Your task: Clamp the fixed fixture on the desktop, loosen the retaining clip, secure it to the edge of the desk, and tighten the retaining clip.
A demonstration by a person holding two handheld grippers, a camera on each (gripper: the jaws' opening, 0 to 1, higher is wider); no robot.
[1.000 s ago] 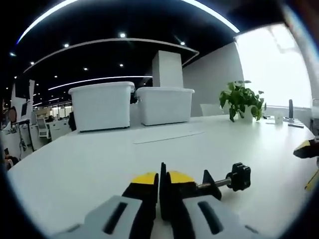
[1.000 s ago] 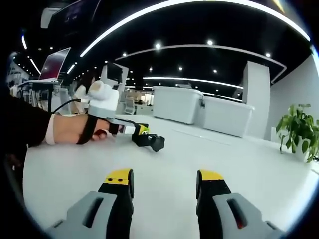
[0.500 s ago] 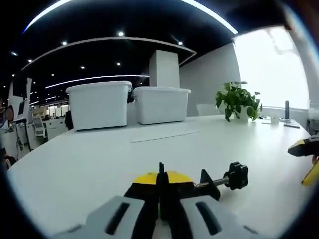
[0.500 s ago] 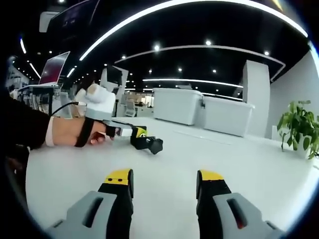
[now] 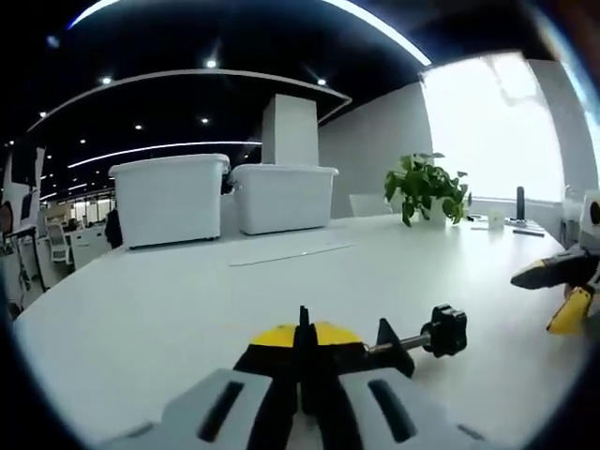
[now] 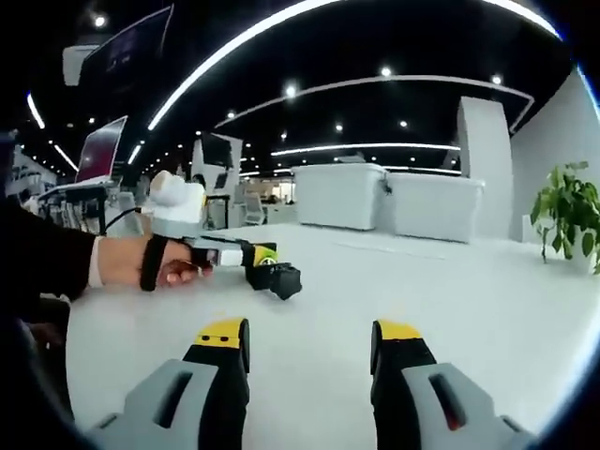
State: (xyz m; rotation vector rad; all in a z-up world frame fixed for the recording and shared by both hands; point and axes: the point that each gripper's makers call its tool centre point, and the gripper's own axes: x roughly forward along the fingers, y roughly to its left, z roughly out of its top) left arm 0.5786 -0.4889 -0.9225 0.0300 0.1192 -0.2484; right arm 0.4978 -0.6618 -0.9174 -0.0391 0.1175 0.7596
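The white desk carries everything; two white storage bins and a potted plant stand at its far side, well apart from the work.

The fixture is a small black clamp. It sits low over the desk near the near edge, held by my left gripper, whose yellow-tipped jaws are closed on a thin black plate of the fixture's body. A threaded rod runs out to the right and ends in a black knob.

My right gripper is free, its jaws spread wide with nothing between them, aimed across the bare desk.

Handling judgement:
- The fixture looks rigid and fairly light, probably metal with a plastic knob. It should not deform under jaw pressure.
- The plate is narrow, so it may pivot in the jaws when the knob is turned; the grip must be firm.
- The knob is the point for my right gripper to take, since turning it should loosen the retaining clip.

View differences:
- The left gripper view shows the plate, rod and knob close up, with the right gripper's yellow tip at the far right.
- The right gripper view shows my hand holding the left gripper, the fixture as a dark lump at its tip, and monitors behind.
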